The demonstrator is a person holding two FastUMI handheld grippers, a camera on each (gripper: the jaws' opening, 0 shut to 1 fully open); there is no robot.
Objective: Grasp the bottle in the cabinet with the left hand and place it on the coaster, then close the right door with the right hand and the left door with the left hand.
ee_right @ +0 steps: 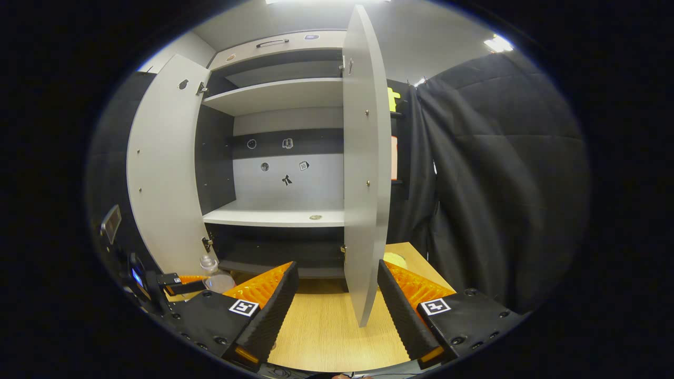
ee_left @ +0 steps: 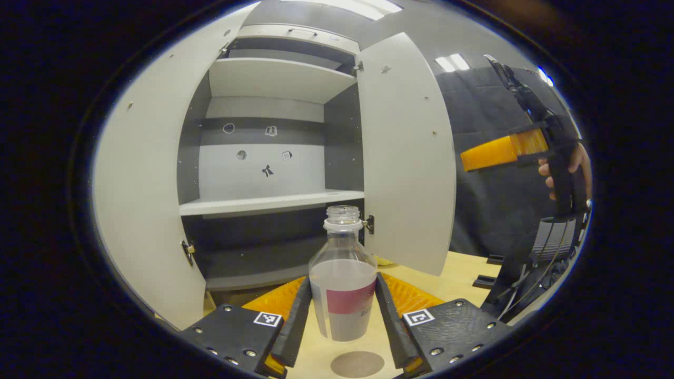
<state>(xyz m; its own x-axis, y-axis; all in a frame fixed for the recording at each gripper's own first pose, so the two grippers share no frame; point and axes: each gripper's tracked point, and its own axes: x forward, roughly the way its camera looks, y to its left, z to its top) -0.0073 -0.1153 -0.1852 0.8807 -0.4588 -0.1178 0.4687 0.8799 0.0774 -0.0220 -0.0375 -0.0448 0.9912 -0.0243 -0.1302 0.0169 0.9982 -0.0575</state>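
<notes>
Bottle (ee_left: 343,273) is sitting upright between the left gripper's (ee_left: 342,321) two fingers, which are pressing its sides, so the tongs are clamped on it; it is clear, uncapped, with a pale label and a red band; it is hanging above the wooden tabletop (ee_left: 458,279), out in front of the cabinet (ee_left: 274,158), not on a shelf; the round grey coaster (ee_left: 357,363) is lying on the table at 6 o'clock from the bottle, just below its base; whether the base is touching it is hard to tell from this angle, probably a small gap showing.

Behind the bottle both cabinet doors are standing open: left door (ee_left: 142,200) at 9 o'clock, right door (ee_left: 408,158) at 1 o'clock; shelves inside are looking bare apart from small stickers on the back panel.

In the left gripper view the right gripper (ee_left: 500,151) is showing at 3 o'clock, held by a hand (ee_left: 563,173).

In the right gripper view the right gripper (ee_right: 337,310) is standing with fingers apart, straddling the lower edge of the right door (ee_right: 366,173) without pressing it; left door (ee_right: 163,168) at 9 o'clock; bottle (ee_right: 213,273) and left gripper (ee_right: 181,284) small at 8 o'clock; tabletop (ee_right: 326,326) below.
</notes>
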